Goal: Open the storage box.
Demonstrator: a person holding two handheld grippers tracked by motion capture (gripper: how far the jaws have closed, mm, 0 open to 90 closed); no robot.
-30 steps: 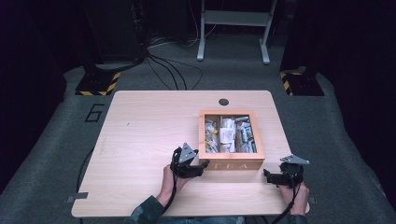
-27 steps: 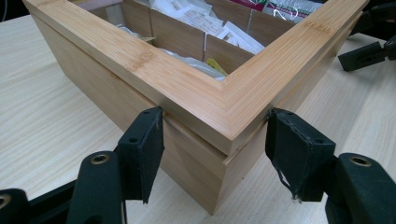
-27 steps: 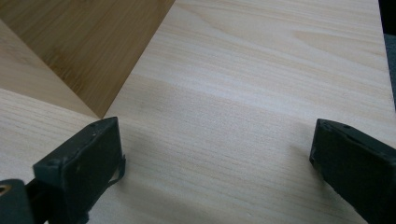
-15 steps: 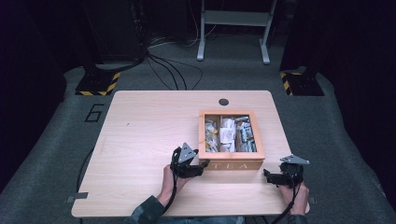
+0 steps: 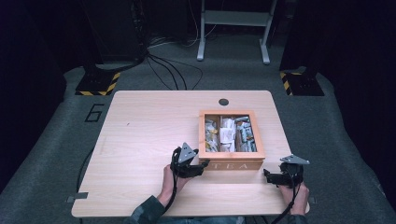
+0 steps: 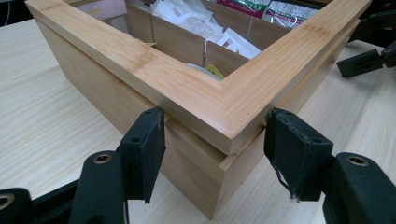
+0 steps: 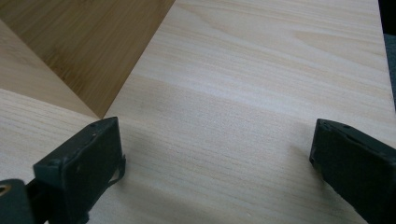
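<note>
Bracketing the near left corner of the tea box (image 6: 196,93), my left gripper (image 6: 215,154) keeps its fingers apart, pads not visibly pressing; right gripper (image 7: 215,158) fingers apart over bare counter (image 7: 261,70).

I see a honey-brown bamboo tea box (image 5: 231,164) on my pale, fine-grained wooden table (image 5: 144,140), black gripper pads (image 6: 144,144), grey floor (image 5: 56,154), and yellow-black hazard stripes (image 5: 98,86) far left.

Tea box (image 5: 231,161) sits on the bench (image 5: 149,126), right of centre, toward the near edge. Packets (image 5: 229,133) lie in its compartments (three across). Left claw (image 5: 201,164) straddles the box's near-left corner — right claw (image 5: 267,176) off the near-right corner, apart from it.
</note>
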